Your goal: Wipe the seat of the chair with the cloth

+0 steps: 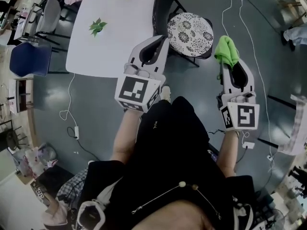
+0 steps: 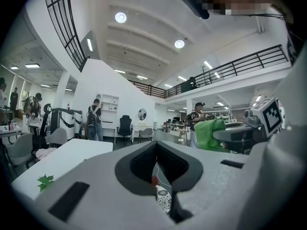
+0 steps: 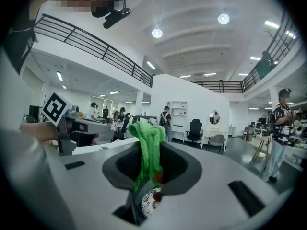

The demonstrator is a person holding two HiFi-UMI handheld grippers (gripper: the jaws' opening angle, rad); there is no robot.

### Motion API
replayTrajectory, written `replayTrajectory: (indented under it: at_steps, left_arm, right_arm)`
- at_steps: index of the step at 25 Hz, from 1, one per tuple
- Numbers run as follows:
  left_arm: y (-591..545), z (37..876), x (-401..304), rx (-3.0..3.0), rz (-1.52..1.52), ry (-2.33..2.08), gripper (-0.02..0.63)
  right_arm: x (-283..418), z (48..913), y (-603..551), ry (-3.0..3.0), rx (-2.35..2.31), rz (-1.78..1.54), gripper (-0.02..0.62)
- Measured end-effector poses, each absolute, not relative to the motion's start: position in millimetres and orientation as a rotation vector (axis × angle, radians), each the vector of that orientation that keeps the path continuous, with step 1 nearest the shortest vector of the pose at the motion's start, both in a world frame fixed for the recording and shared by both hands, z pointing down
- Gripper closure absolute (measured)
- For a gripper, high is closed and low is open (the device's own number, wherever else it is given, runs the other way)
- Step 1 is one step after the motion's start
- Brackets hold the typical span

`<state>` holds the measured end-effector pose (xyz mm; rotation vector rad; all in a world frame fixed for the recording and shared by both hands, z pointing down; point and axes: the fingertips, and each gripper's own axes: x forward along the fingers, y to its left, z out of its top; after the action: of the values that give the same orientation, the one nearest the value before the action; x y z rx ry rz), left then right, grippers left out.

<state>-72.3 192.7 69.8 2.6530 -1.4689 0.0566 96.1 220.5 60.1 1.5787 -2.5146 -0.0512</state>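
The cloth, green and bunched, is pinched tight in the fingers of my right gripper and held in the air just right of the chair's flower-patterned seat. My left gripper has its fingers closed on nothing, by the white table's corner. A leaf sprig lies on the table. Beyond the chair, a white cable crosses the floor.

We see round ceiling lights and strip lamps flooding the scene evenly; shadows fall soft on the grey floor. Fisheye bending and black corners frame both gripper views.
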Motion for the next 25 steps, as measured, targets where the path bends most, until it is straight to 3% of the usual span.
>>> replayTrajectory:
  at_steps: [25]
  left_arm:
    - [42,155,-40,2.444,0.122,-1.517,0.601]
  right_arm:
    - [111,186,-14,-2.465,1.202,-0.019,0.503]
